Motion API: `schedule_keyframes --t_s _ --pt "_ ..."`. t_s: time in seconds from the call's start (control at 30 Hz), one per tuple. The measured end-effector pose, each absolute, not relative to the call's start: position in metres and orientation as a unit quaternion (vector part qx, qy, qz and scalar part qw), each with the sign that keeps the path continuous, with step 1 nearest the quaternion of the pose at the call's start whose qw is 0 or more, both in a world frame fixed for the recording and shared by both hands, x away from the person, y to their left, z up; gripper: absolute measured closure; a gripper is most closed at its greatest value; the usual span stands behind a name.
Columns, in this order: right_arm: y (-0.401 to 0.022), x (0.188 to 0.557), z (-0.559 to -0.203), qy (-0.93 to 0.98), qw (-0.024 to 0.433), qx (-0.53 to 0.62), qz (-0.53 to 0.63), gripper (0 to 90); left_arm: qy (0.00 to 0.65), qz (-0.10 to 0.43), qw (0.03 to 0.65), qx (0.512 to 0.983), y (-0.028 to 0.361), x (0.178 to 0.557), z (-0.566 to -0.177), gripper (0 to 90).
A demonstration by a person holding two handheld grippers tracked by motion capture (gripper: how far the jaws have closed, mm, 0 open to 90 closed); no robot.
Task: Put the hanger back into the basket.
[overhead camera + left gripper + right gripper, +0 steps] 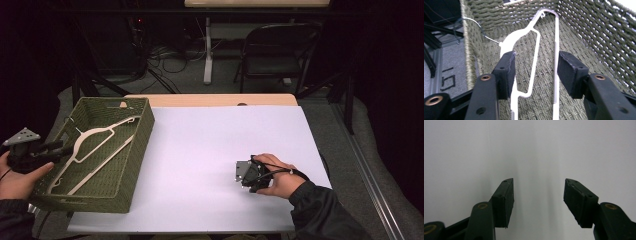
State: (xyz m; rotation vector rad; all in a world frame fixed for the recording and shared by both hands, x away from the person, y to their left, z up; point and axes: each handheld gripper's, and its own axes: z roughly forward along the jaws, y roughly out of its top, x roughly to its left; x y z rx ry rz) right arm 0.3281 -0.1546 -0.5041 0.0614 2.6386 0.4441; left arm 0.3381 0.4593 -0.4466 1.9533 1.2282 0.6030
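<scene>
- We are holding the left hand-held gripper (pixel 59 148) at the near left edge of the table (pixel 210 150), with its black tips reaching over the left wall of the green woven basket (pixel 135 150).
- Its jaws are standing apart, and they are clamping nothing; in the left gripper view the left hand-held gripper (pixel 535 66) is straddling part of the white hanger (pixel 531 50), with the left pad right against the hanger's edge and the right pad just clear of its straight bar.
- The hanger (pixel 95 145) is lying inside the basket, slanting from the near left corner of the basket toward its far right corner.
- The hanger's thin metal hook (pixel 477 27) is poking out over the basket's left wall, toward the dark floor beyond the table's edge.
- The basket is sitting on the left part of the table, with its left wall hanging past the left edge of the white table cover, and its far end is lying close to the bare wooden strip at the far edge.
- We are resting the right hand-held gripper (pixel 248 175) on the white cover near the near right corner of the table, well apart from the basket, with our right hand (pixel 280 175) wrapped around it.
- In the right gripper view the right hand-held gripper (pixel 538 195) is showing its jaws apart, with only the plain white cover between them.
- A dark folding chair (pixel 275 50) is standing on the floor beyond the far edge of the table.
</scene>
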Motion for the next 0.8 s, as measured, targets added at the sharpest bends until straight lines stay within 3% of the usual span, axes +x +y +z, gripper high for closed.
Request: schedule_keyframes --t_s 0.33,0.8 --pt "-0.156 0.326 -0.502 0.959 0.232 0.026 0.164 41.2 0.484 0.218 0.394 0.75 0.435 0.33 -0.434 47.0" --pt "-0.188 0.307 -0.498 0.939 0.238 0.106 0.225 40.9 0.428 0.216 0.445 0.756 0.354 0.296 -0.426 46.7"
